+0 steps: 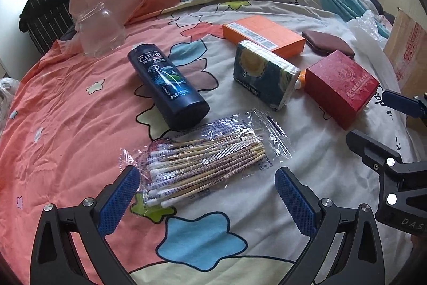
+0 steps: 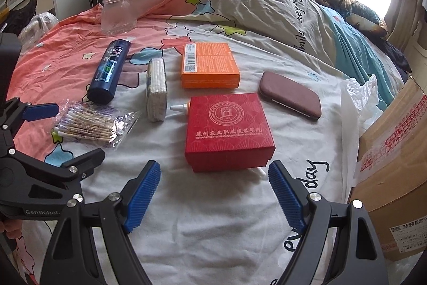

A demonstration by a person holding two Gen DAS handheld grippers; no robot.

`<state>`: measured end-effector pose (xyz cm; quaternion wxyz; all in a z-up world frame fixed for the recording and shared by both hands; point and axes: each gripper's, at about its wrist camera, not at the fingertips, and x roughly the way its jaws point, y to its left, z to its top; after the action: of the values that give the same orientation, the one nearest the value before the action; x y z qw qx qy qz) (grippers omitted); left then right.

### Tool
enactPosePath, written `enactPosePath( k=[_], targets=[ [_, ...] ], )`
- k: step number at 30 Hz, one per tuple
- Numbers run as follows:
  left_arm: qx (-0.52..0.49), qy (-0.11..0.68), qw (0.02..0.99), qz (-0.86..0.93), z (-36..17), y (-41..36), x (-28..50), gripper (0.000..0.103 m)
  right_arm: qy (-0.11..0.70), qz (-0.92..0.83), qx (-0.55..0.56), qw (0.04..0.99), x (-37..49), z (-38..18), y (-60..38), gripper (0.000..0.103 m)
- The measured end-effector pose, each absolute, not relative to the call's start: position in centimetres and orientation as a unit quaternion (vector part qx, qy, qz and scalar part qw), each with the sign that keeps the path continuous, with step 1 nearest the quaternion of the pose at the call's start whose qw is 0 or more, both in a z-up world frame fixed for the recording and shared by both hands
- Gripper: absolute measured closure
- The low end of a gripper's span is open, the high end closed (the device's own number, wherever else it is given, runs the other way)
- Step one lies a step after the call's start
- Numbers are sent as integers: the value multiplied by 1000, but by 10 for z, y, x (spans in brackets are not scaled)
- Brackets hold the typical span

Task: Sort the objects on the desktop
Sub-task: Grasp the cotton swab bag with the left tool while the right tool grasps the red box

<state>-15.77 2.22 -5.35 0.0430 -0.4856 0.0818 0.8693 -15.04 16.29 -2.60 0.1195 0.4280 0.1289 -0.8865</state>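
So everything's laid out on a bed (image 2: 213,245) with a cartoon-star duvet, pink on one side and white on the other, with a rumpled heap of bedding at the far end. Biggest thing around is the cardboard box (image 2: 395,178) at the right edge of the bed, with a crinkly white plastic bag (image 2: 355,108) just beside it. Then there's a red gift box (image 2: 226,130) with gold print, lying flat right in front of the right gripper (image 2: 214,194), whose jaws are spread wide with nothing between them. Behind the red box sits an orange box (image 2: 208,66) with a barcode label, and off to the right of that a brownish-maroon case (image 2: 291,98). A dark blue CLEAR shampoo bottle (image 1: 168,87) lies on its side, and between it and the red box is a tissue pack (image 1: 264,74) standing on edge. A small white-tipped orange bottle (image 2: 180,106) pokes out, touching the red box's left side. A clear glass jar (image 1: 100,28) stands upright further back, by the bedding heap. Nearest the left gripper (image 1: 206,199) is a clear bag of cotton swabs (image 1: 205,162), lying flat just ahead of its fingertips, and that gripper's gaping wide too, holding nothing.
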Motion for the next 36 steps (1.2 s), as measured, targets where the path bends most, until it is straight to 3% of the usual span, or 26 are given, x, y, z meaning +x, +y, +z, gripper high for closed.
enactPosePath(
  k=[21, 23, 24, 26, 28, 31, 36],
  targets=[
    [-495, 113, 101, 856, -66, 25, -182, 0, 151, -881, 431, 128, -167, -34, 163, 22],
    [-497, 112, 113, 853, -66, 25, -182, 5, 149, -881, 430, 128, -167, -34, 164, 22],
    [-499, 107, 122, 851, -65, 25, -180, 15, 148, -882, 430, 128, -168, -34, 164, 22],
    [-499, 111, 139, 848, -61, 26, -175, 24, 146, -883, 429, 126, -169, -34, 167, 22],
    [-499, 115, 156, 845, -57, 27, -169, 45, 140, -884, 429, 125, -171, -33, 169, 22],
    [-502, 100, 186, 839, -49, 27, -163, 65, 133, -886, 426, 127, -172, -32, 172, 22],
    [-507, 66, 220, 831, -37, 26, -158, 67, 125, -889, 421, 131, -173, -30, 174, 22]
  ],
)
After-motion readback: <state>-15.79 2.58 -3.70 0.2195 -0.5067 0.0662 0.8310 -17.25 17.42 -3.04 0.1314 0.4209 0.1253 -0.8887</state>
